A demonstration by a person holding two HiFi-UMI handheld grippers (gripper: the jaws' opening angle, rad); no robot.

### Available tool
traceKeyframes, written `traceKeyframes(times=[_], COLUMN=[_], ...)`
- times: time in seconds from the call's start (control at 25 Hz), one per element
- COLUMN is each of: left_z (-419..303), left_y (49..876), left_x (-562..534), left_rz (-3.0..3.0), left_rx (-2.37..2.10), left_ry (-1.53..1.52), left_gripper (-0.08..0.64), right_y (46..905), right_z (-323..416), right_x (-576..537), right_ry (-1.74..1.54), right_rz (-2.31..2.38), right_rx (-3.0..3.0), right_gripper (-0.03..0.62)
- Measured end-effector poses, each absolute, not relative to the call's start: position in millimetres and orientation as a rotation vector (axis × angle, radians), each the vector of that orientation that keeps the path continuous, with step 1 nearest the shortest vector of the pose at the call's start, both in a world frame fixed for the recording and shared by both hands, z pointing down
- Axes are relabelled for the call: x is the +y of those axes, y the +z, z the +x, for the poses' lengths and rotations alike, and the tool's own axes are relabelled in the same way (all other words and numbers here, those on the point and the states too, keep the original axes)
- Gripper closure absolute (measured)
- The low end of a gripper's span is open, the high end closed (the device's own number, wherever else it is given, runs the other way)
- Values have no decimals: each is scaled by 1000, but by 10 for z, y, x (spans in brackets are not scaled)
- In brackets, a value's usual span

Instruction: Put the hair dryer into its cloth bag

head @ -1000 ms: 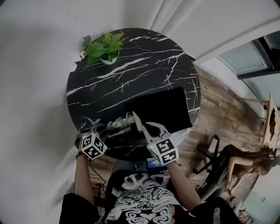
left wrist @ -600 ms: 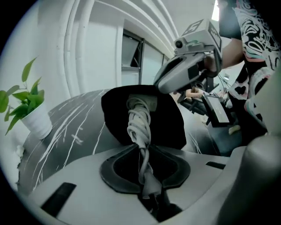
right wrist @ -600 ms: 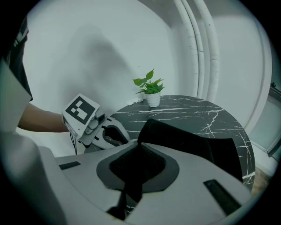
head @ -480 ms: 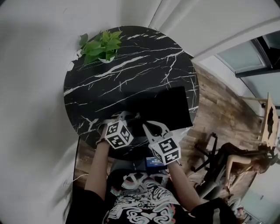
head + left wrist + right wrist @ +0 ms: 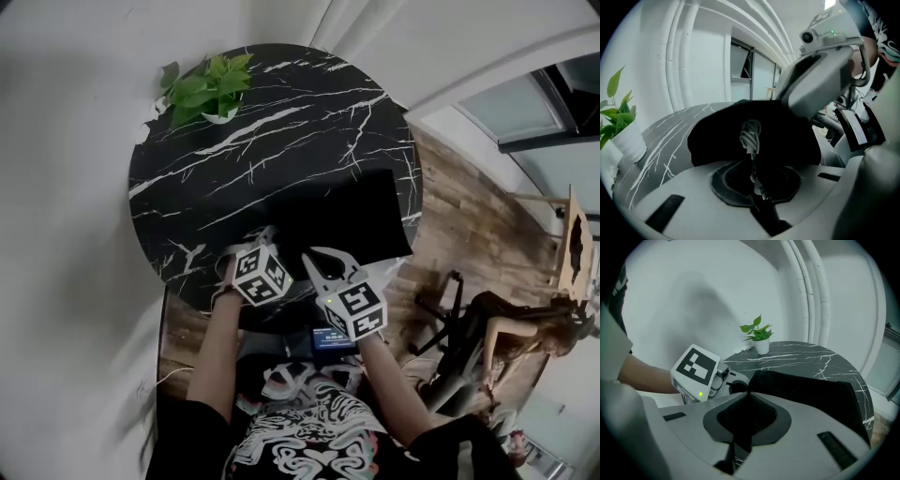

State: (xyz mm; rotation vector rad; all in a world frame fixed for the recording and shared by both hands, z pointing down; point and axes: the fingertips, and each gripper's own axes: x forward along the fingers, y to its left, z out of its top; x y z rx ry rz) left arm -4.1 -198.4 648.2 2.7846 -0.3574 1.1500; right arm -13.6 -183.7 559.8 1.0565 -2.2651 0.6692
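Hair dryer: body not visible in any view; probably inside the bag or at its mouth, not confirmed. Only its coiled cord (image 5: 751, 133) shows, standing up directly ahead of the left gripper (image 5: 754, 183). That gripper's jaws are closing and nearly together, with the cord's lower end pinched between the pads. Cloth bag (image 5: 349, 217) lies flat just beyond both tools, its near edge at the jaws. Right gripper (image 5: 746, 414), just right of the left one: jaws almost closed, clamped on a raised fold of the bag's edge. Judgement: late stage; cord not yet tucked in, both grips not yet released. Table (image 5: 281, 122) extends beyond; plant (image 5: 208, 84) far ahead-left.
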Motion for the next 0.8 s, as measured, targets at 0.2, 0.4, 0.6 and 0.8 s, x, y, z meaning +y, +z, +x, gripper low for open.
traceKeyframes(times=[0.2, 0.4, 0.6, 0.8], left_z=[-100, -800, -1310, -1132], left_y=[6386, 6292, 5854, 5007], left_x=[-1977, -1649, -1122, -247], left_rz=[2781, 2584, 2473, 2405], left_rx=[-516, -760, -1126, -1342], left_ry=[1057, 857, 565, 47], left_gripper=[518, 301, 315, 524], right_y=[5679, 5693, 5394, 4843], right_z=[-132, -204, -12, 427], right_x=[-1759, -1535, -1134, -255], right_ry=[686, 759, 637, 274], right_rz=[1052, 1001, 1106, 1156], right_rx=[-2280, -2315, -2420, -2498], right_gripper=[563, 466, 453, 504])
